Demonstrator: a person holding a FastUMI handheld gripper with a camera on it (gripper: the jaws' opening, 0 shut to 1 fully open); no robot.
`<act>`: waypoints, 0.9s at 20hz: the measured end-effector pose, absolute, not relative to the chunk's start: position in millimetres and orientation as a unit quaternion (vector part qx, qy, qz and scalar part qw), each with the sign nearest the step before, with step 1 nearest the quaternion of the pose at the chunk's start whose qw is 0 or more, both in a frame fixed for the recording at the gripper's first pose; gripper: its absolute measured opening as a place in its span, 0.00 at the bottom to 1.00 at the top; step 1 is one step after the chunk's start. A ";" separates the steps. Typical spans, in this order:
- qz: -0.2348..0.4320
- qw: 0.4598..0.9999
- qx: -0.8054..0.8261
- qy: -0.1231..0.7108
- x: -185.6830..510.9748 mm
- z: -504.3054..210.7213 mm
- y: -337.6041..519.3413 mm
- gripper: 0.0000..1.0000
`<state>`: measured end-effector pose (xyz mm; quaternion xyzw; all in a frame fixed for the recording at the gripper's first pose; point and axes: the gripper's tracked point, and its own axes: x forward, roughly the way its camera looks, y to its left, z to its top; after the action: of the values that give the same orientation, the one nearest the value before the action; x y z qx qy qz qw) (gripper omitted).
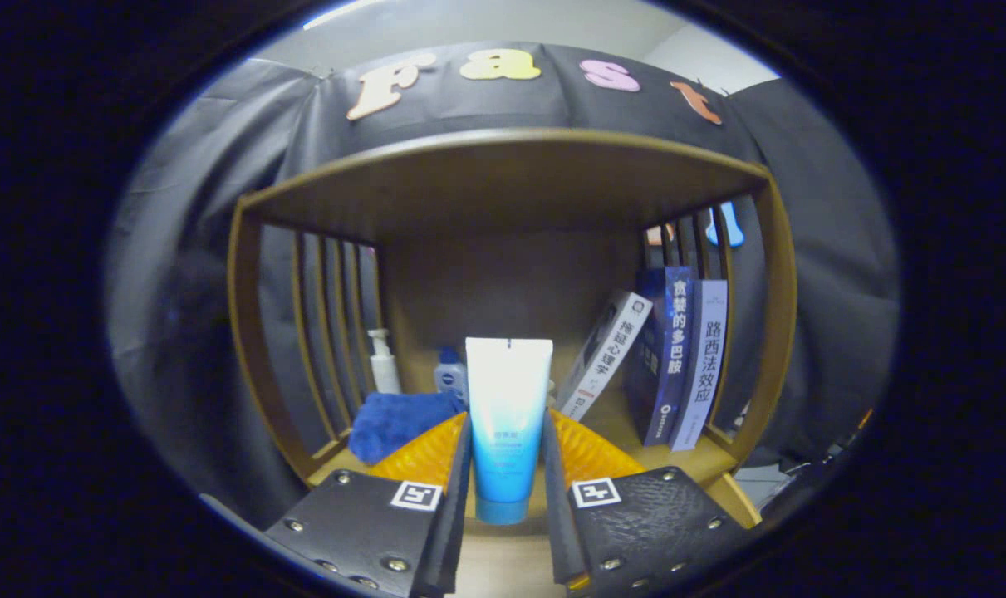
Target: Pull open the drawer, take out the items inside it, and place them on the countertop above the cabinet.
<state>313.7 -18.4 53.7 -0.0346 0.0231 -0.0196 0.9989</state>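
Presently, the gripper (507, 465) is clamped on a tube (508, 423), both fingers pressing its flanks at the lower half. The tube stands upright between the jaws, its long axis vertical: the flat crimped end points up, the cap end points down. The body is smooth plastic, white at the top and shading to blue toward the cap, flattened and wider at the crimp, narrower at the cap. The cap hangs just above the pale wooden countertop (503, 565) that runs under the jaws.

Beyond the fingers stands an open wooden shelf unit (503, 166) with a curved top board, a plain back panel and slatted sides. On its floor, ahead and left of the jaws, lies a folded blue cloth (399, 419) of soft, napped texture. Behind the cloth, a white pump bottle (383, 363) stands upright against the left slats, and a small blue bottle (451, 374) stands just beside the tube's left edge as seen. Ahead and right of the jaws, a white book (606, 353) leans leftward at a tilt, and two books (685, 357) stand upright beside it, spines facing out, close to the right slats.

Dark cloth (187, 332) hangs as the wall behind and to both sides of the shelf unit.
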 end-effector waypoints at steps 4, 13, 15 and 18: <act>-0.048 0.995 -0.030 0.082 356.0 -1.8 -34.4 0.43; -0.055 0.989 -0.043 0.130 400.9 -50.0 -38.6 0.44; -0.058 0.987 -0.044 0.143 402.9 -56.1 -39.2 0.45; -0.063 0.987 -0.063 0.130 397.1 -49.6 -37.8 0.58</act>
<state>397.1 -37.8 -49.6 -0.0633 0.1299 -0.0634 0.9875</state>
